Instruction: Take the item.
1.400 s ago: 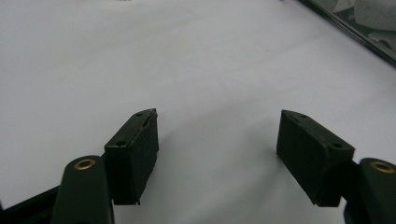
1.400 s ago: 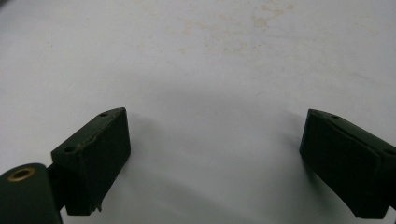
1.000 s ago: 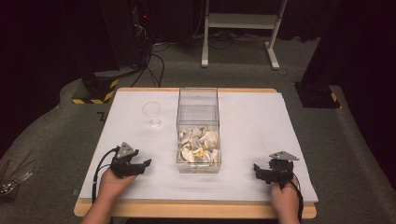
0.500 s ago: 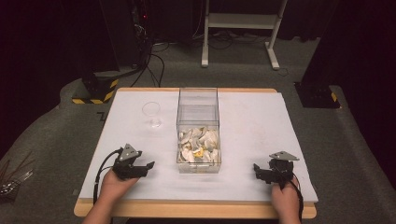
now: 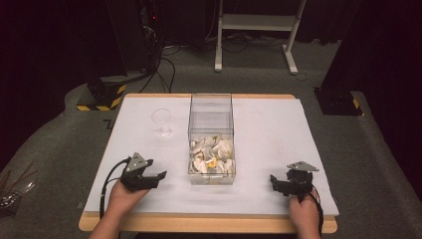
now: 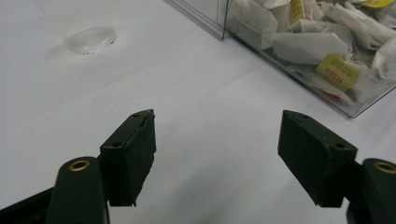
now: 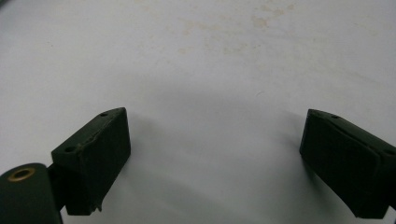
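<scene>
Tea bags point(image 5: 213, 155), a loose heap of them, sit in the near end of the clear box point(image 5: 211, 107) at the middle of the table point(image 5: 278, 129). In the left gripper view they press against the box's wall: white paper sachets point(image 6: 303, 46) with yellow tags point(image 6: 337, 71) among them. These look feather-light, soft and crushable, and the paper could tear if pinched hard. My call is that the tag or a folded top edge is the place to take one, reaching down through the open top, since the slick clear walls bar any approach from the side.

Just left of the box stands an empty clear glass point(image 5: 161, 122), upright, apart from it. It looks thin-walled and slippery, easy to knock over.

The left gripper point(image 5: 149, 179) hangs low over the white cover near the box's front left corner, angled toward it, jaws spread wide and holding nothing. Well apart, on the far side, the right gripper point(image 5: 283, 185) rests near the table's front edge, jaws likewise parted, with bare, faintly stained cloth point(image 7: 224, 28) between them.
</scene>
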Tool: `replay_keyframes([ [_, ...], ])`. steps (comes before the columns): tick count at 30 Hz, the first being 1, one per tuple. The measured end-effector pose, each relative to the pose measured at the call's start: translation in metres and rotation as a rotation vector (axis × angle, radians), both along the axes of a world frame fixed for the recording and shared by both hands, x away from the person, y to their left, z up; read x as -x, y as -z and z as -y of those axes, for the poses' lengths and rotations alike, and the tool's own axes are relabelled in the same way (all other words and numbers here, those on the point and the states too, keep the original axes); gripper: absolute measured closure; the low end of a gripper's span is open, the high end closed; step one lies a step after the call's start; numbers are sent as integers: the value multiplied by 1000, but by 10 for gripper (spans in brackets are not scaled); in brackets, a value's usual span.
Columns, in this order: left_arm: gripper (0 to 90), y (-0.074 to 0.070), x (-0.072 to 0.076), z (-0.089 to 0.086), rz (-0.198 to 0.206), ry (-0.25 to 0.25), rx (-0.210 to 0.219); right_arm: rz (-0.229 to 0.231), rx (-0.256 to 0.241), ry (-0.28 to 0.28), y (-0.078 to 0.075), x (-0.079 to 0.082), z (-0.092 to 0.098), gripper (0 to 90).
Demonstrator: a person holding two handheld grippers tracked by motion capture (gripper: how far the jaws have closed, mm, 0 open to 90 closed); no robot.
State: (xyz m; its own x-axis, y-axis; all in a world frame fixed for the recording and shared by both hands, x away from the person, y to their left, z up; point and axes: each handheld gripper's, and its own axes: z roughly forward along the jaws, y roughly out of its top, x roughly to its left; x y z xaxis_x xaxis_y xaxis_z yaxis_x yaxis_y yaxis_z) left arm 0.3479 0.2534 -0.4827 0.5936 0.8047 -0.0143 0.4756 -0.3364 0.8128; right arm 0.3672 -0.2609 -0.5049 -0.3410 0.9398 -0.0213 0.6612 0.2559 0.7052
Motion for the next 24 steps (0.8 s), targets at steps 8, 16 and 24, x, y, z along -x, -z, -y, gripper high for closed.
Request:
replay_keyframes([
  [8,294,-4,3,2,11,16,48,1,-1,1,0,0,0,86],
  [16,296,-9,4,2,20,12,55,0,0,0,0,0,0,87],
  [24,291,-19,9,0,47,11,48,1,-3,2,0,0,0,86],
])
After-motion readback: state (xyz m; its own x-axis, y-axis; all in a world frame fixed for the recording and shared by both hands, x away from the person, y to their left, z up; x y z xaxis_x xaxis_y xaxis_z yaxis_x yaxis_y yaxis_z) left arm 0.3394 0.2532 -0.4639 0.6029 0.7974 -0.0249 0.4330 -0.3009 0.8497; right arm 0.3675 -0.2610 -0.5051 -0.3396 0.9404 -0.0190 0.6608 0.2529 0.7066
